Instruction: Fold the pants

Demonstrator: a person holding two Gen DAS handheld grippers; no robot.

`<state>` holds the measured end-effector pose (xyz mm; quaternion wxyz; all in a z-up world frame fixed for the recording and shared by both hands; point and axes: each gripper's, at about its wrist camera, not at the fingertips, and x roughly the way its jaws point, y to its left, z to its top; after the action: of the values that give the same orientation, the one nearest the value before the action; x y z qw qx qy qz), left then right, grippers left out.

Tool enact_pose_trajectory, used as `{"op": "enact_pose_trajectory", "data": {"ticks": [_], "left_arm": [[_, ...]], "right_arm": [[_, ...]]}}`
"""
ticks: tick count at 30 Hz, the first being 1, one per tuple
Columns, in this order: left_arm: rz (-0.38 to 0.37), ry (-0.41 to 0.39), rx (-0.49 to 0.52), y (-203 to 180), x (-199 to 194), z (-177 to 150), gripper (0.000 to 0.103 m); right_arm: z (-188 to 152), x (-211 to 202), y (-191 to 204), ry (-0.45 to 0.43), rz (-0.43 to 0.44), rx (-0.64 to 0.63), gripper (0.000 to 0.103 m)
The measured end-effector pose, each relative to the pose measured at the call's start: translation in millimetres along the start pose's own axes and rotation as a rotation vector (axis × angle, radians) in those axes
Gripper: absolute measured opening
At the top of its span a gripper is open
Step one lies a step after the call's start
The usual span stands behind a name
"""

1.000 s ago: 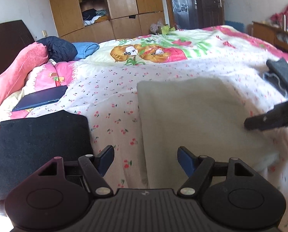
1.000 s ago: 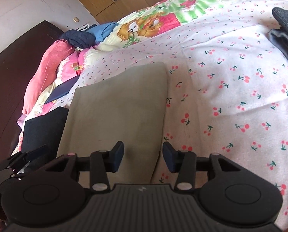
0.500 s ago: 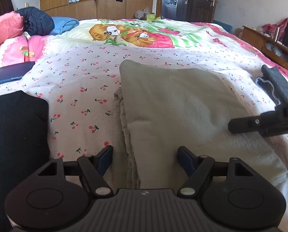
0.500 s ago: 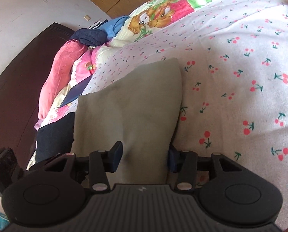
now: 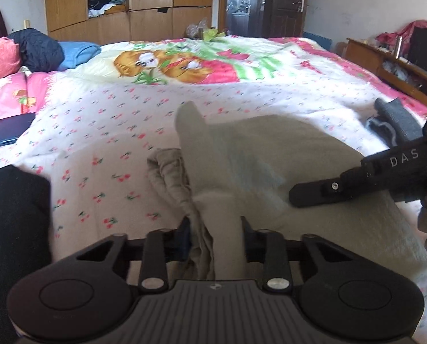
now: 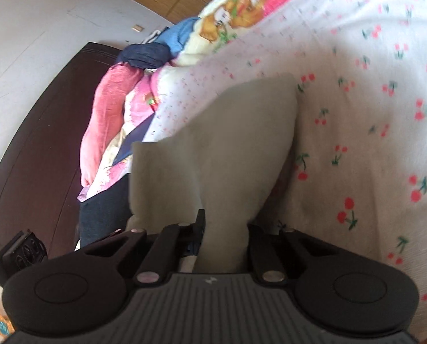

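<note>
Both tools have gone from wide, empty jaws a second ago to narrow ones, and they are closing now with cloth between them. The left tool (image 5: 214,229) has the near-left edge of the pants (image 5: 285,154) between its fingers, several layers bunched there. The right tool (image 6: 224,229) pinches a gathered fold at the near-right edge, cloth filling the gap.

The pants (pale grey-green, already folded to a flat rectangle) lie in the middle of the bed (image 5: 98,132), near its front edge. They were flat half a second ago; now the near end is drawn up into two peaks, and the left side shows a raised corner.

Judgement: grasp of both near corners is made, so the next fold, near end carried over towards the far end, can start. Risk: the left grip may hold uneven layers.

Pose: left tool pitched well down towards the bed. Right tool aimed shallower, rolled so the bed runs diagonally in its view; it enters the left view from the right.
</note>
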<state>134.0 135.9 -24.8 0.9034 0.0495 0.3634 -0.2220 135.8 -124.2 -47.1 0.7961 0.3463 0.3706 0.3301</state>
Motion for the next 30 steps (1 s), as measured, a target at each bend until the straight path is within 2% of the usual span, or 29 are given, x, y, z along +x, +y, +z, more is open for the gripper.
{"op": "enact_pose_trajectory", "data": {"ticks": [4, 7, 9, 10, 12, 16, 20, 22, 26, 30], "left_arm": [[-0.038, -0.029, 0.001, -21, 7, 18, 0.039], [-0.063, -0.032, 0.007, -40, 23, 26, 0.039], [-0.042, -0.013, 0.034, -52, 37, 26, 0.042], [-0.013, -0.002, 0.056, -57, 43, 24, 0.043], [0.008, 0.005, 0.064, -60, 44, 18, 0.048], [0.025, 0.013, 0.021, -52, 31, 14, 0.054], [0.074, 0.011, 0.025, -53, 17, 16, 0.055], [0.102, 0.0, 0.038, -57, 12, 16, 0.055], [0.128, 0.018, 0.036, -61, 11, 10, 0.055], [0.142, 0.034, 0.04, -61, 12, 5, 0.059]], "right_arm": [[23, -28, -4, -0.052, -0.067, -0.054, 0.008], [37, -44, -26, -0.064, -0.139, -0.036, 0.008], [35, -47, -42, -0.047, -0.192, -0.009, 0.01], [32, -46, -47, -0.027, -0.213, -0.011, 0.017], [23, -51, -50, -0.037, -0.228, -0.009, 0.022], [14, -66, -38, -0.091, -0.251, -0.038, 0.028], [3, -86, -7, -0.177, -0.389, -0.164, 0.028], [-7, -95, 10, -0.216, -0.428, -0.238, 0.028], [-27, -93, 24, -0.184, -0.445, -0.298, 0.031], [-38, -81, 8, -0.106, -0.505, -0.255, 0.032]]}}
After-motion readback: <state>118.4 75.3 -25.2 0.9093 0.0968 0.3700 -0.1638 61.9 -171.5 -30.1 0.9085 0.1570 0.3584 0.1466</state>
